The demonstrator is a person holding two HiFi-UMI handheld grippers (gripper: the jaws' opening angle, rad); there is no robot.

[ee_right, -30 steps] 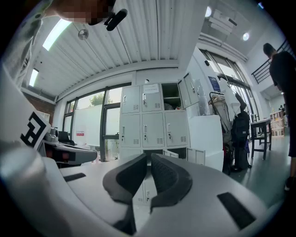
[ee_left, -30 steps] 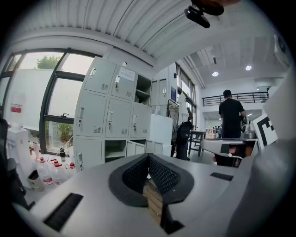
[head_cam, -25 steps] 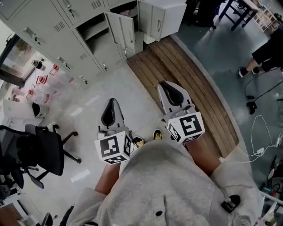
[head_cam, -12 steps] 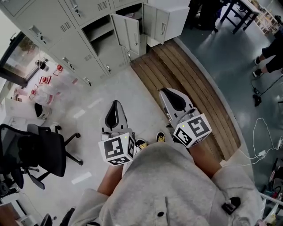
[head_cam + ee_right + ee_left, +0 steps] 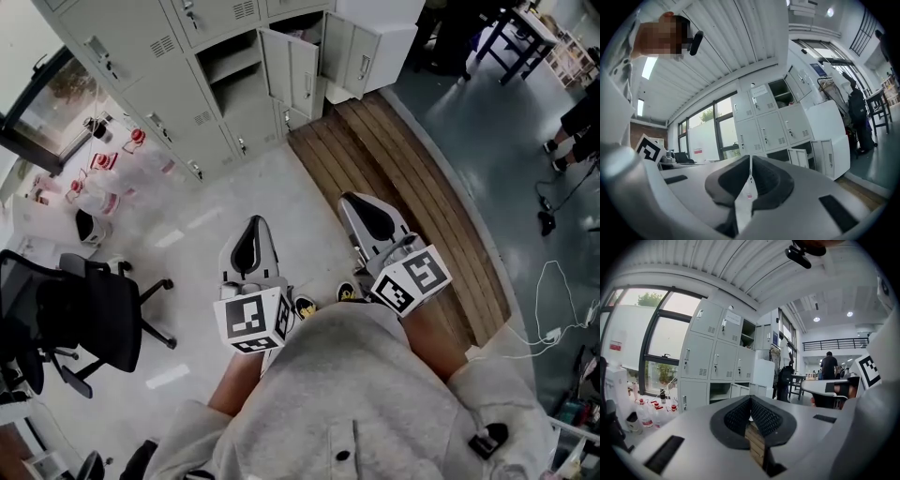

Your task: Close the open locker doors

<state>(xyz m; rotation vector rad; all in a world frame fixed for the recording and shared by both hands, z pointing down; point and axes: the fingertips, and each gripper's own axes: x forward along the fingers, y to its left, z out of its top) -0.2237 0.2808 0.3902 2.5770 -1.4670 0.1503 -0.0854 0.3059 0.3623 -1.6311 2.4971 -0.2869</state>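
Head view, 9 o'clock: one office chair (image 5: 89, 319), black, padded back, star base on castors.

10 o'clock: clear plastic bottles (image 5: 103, 173) in a cluster on the floor. Four red caps counted; the rest are too blurred to count. They sit just below a dark-framed window (image 5: 37, 103).

11 to 12 o'clock: one locker bank (image 5: 141, 84) of pale grey sheet metal. Its doors are flat rectangles with louvred vents and small handles.

12 o'clock: open locker doors (image 5: 292, 75). Two counted, swung out side by side from the bottom row, well apart from both grippers. Just left of them is one bare compartment (image 5: 230, 61), boxy, with a single shelf. The right gripper view also shows an upper compartment gaping; I cannot make out its door.

Centre: left gripper (image 5: 250, 234), smooth white shell with black ribbed pads. Its jaws are pressed together at the tips with nothing between them. Only floor shows through the slot behind the tips.

Below the grippers: two shoes (image 5: 300, 305), dark with yellow marks, on pale glossy floor.

Right of centre: right gripper (image 5: 361, 208), same build. Its jaws are likewise closed tip to tip and empty. It hangs over the left edge of the wooden deck (image 5: 422, 178).

1 to 4 o'clock: the deck is one long curved strip of brown slats.

4 o'clock: one thin white cable (image 5: 548, 300), looped on blue-grey floor.
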